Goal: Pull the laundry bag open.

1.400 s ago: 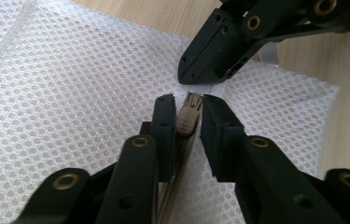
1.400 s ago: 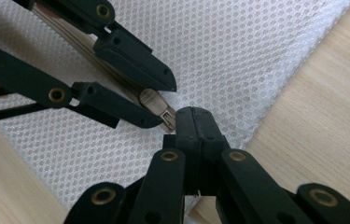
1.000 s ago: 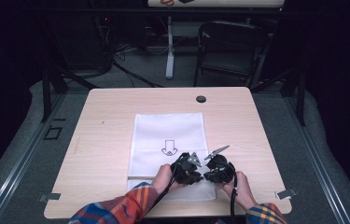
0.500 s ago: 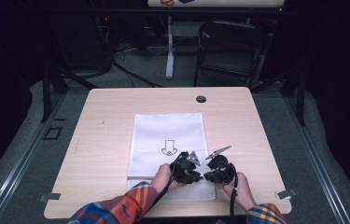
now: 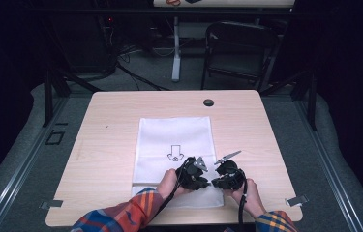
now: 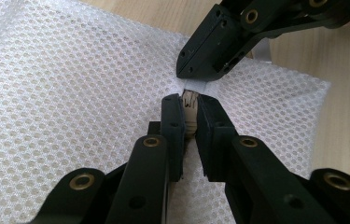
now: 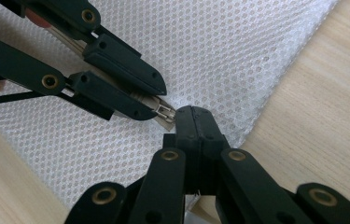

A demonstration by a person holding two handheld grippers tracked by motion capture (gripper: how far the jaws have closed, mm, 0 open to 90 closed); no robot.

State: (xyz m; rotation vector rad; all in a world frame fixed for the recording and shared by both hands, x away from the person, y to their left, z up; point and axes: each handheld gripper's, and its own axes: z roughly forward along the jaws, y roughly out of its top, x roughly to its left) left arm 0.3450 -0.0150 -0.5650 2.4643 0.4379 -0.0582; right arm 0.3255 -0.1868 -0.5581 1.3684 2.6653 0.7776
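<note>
A white mesh bag (image 5: 174, 137) with a printed arrow (image 5: 174, 153) lies flat on the wooden table (image 5: 111, 130). Both grippers meet at its near right part. My left gripper (image 6: 189, 100) is shut on the small beige zipper pull (image 6: 190, 103), which sticks out between its pads. My right gripper (image 7: 193, 116) is shut on a pinch of the bag's mesh just past that pull, tip to tip with the left one. In the high view the left gripper (image 5: 202, 181) and the right gripper (image 5: 216, 182) sit side by side, held by hands in plaid sleeves.
A black round plug (image 5: 208, 102) sits in the table near its far edge. A dark folding chair (image 5: 239, 48) and a desk leg (image 5: 175, 53) stand beyond the table. Bare wood lies left and right of the bag.
</note>
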